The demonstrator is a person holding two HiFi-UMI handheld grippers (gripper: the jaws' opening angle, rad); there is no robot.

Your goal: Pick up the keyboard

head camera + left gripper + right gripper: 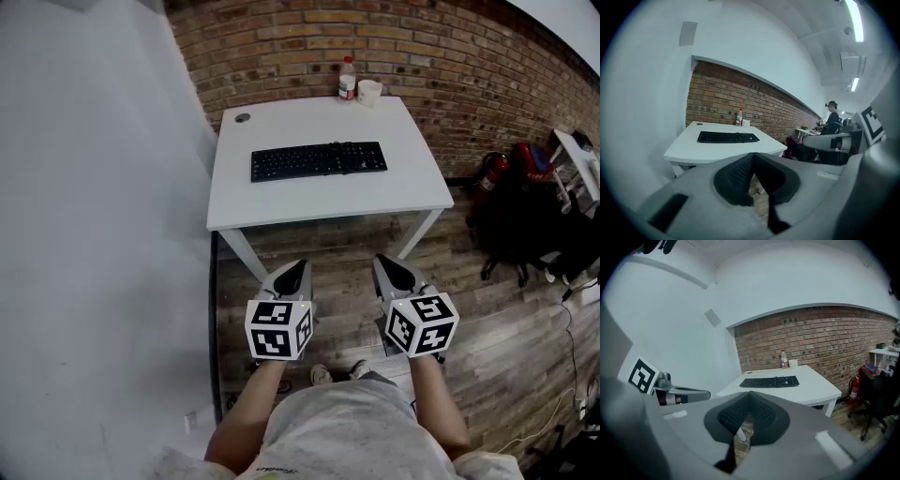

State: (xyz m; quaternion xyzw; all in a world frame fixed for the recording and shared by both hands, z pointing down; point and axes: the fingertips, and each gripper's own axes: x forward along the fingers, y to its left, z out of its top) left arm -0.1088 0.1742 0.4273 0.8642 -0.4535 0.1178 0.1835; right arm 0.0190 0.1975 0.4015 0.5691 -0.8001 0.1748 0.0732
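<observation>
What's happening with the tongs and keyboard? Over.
Left tongs shut, empty. Right tongs shut, empty. Keyboard flat on table, untouched. Bottle, cup behind it; nothing in the way.

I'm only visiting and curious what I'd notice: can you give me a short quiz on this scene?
1. True or false: the keyboard lies on the white table.
2. What stands beside the bottle at the table's far edge? A) cup B) lamp C) book
3. Fill in: the left gripper and right gripper both have jaws ___, holding nothing.
Key: 1 true; 2 A; 3 shut.
</observation>
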